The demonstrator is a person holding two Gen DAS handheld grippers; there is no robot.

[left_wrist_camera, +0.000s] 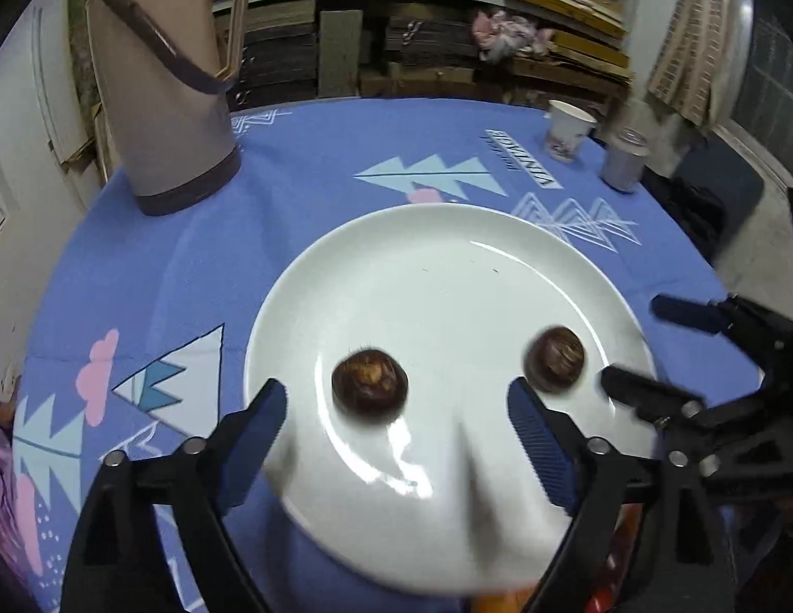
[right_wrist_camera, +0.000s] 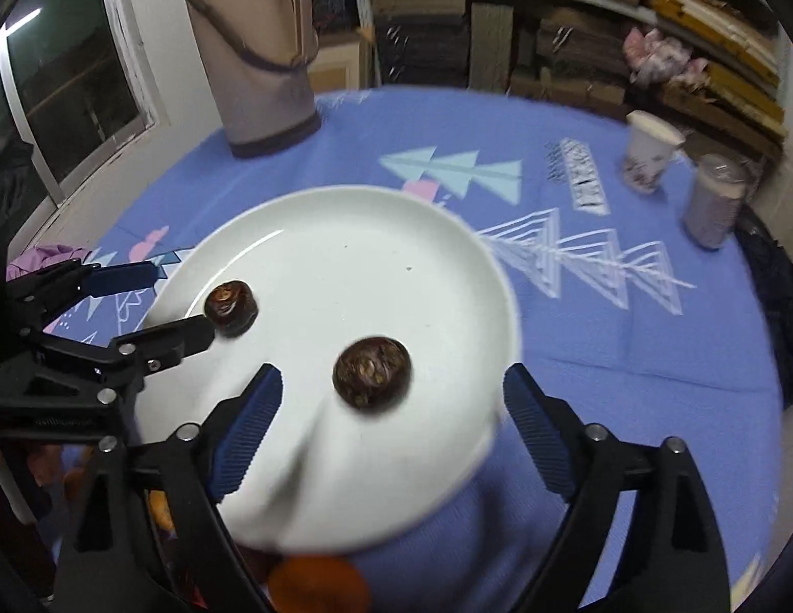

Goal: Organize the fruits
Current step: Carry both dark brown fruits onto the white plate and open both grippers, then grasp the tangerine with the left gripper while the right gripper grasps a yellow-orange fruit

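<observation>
A white plate (left_wrist_camera: 447, 255) lies on the blue tablecloth and holds two dark brown round fruits. In the left wrist view my left gripper (left_wrist_camera: 396, 424) is open, its fingers either side of the left fruit (left_wrist_camera: 369, 387). The right fruit (left_wrist_camera: 555, 358) lies near the plate's right edge. My right gripper (left_wrist_camera: 631, 347) shows there at the right, open. In the right wrist view my right gripper (right_wrist_camera: 391, 414) is open around the right fruit (right_wrist_camera: 372, 374). The left fruit (right_wrist_camera: 230, 306) lies beside my left gripper (right_wrist_camera: 166, 306), open. An orange fruit (right_wrist_camera: 317, 582) shows below the plate (right_wrist_camera: 396, 235).
A tall beige thermos jug (left_wrist_camera: 161, 87) stands at the table's back left. A paper cup (left_wrist_camera: 567, 130) and a grey lidded cup (left_wrist_camera: 624, 158) stand at the back right. Purple cloth (left_wrist_camera: 0, 465) lies at the left edge. Shelves of cardboard fill the background.
</observation>
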